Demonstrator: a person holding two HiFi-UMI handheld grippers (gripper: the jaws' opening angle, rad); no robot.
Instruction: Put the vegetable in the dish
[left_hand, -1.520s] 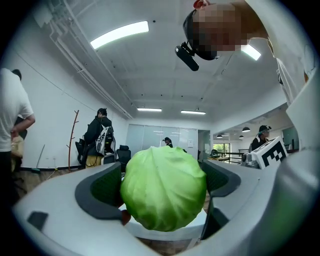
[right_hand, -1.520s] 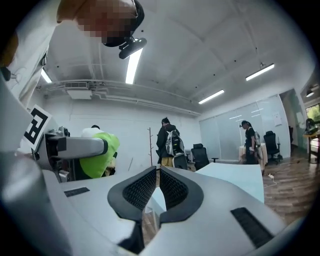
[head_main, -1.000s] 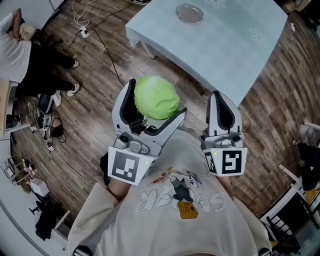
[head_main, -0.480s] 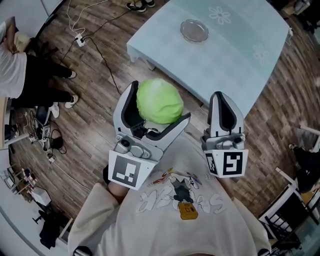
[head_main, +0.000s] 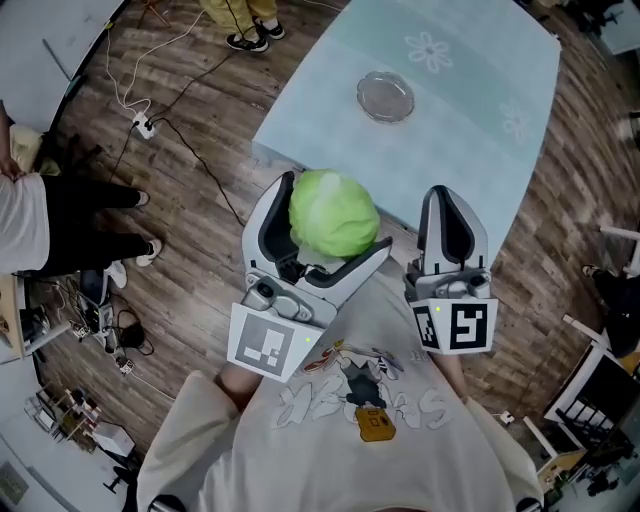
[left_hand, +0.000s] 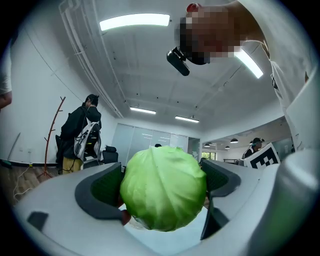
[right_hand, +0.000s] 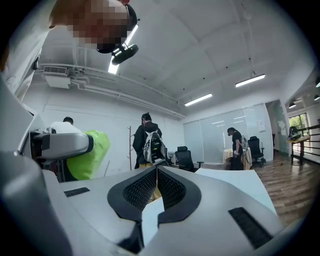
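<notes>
1. Green, round cabbage (head_main: 334, 212): held in the air in front of the person's chest, over the wood floor (head_main: 190, 260) at the near corner of the table (head_main: 470, 140). It is not over the tabletop yet.
2. Left gripper (left_hand: 161, 192): jaws spread wide and clamped on the cabbage, one dark pad on each flank, at about the widest girth. The head bulges above and beyond the jaws.
3. Right gripper (head_main: 446, 195): jaws pressed together with nothing between them, held alongside, apart from the cabbage.
4. Dish (head_main: 386, 97): clear, shallow, seemingly glass, empty. It sits on the pale blue cloth well beyond the cabbage, towards the far side of the table.
5. Handling, as a judgement: the head looks dense and likely heavy for a one-gripper hold. It is firm at the core, but the outer leaves are smooth, waxy and may give or slip. The hold across the middle seems the right one; nearer the crown it would probably squirt out.
6. Risk, as a judgement: a round head in a shallow dish may roll, and the glass wants a gentle set-down.
</notes>
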